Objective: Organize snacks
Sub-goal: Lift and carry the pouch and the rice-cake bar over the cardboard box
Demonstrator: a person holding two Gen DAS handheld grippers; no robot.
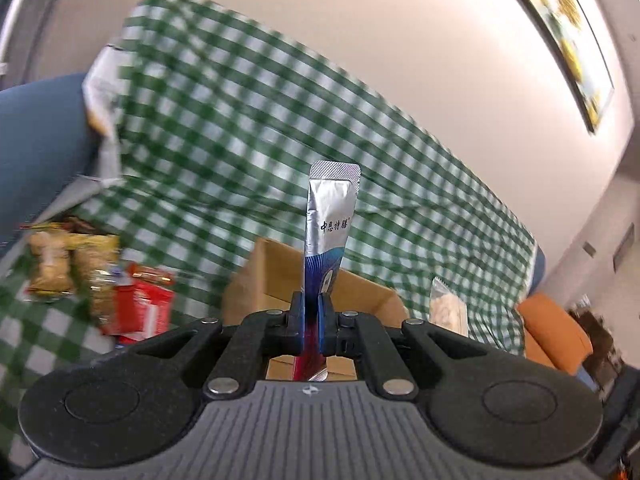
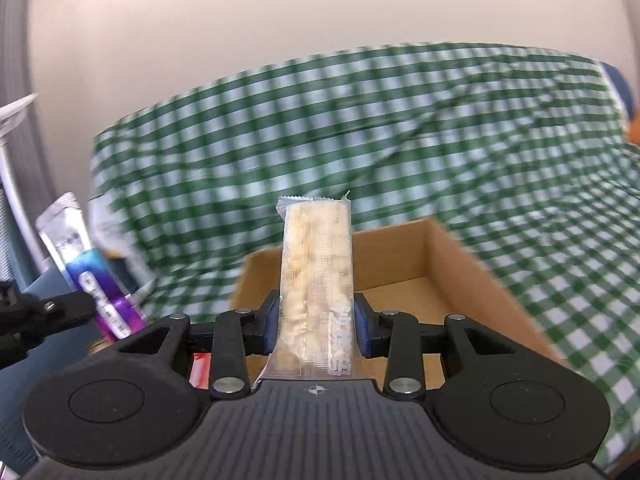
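My left gripper (image 1: 311, 322) is shut on a slim silver, blue and red stick sachet (image 1: 330, 224) that stands upright between its blue pads. My right gripper (image 2: 316, 322) is shut on a clear-wrapped pale cracker bar (image 2: 316, 272), also upright. Behind both lies an open cardboard box (image 2: 448, 264), seen too in the left wrist view as the cardboard box (image 1: 276, 276). The sachet (image 2: 86, 264) shows at the left of the right wrist view, and the cracker bar (image 1: 448, 308) at the right of the left wrist view.
A green-and-white checked cloth (image 1: 224, 128) covers the sofa. A pile of snack packs (image 1: 96, 276), yellow and red, lies to the left of the box. An orange cushion (image 1: 556, 332) sits at the far right. A framed picture (image 1: 568, 28) hangs on the wall.
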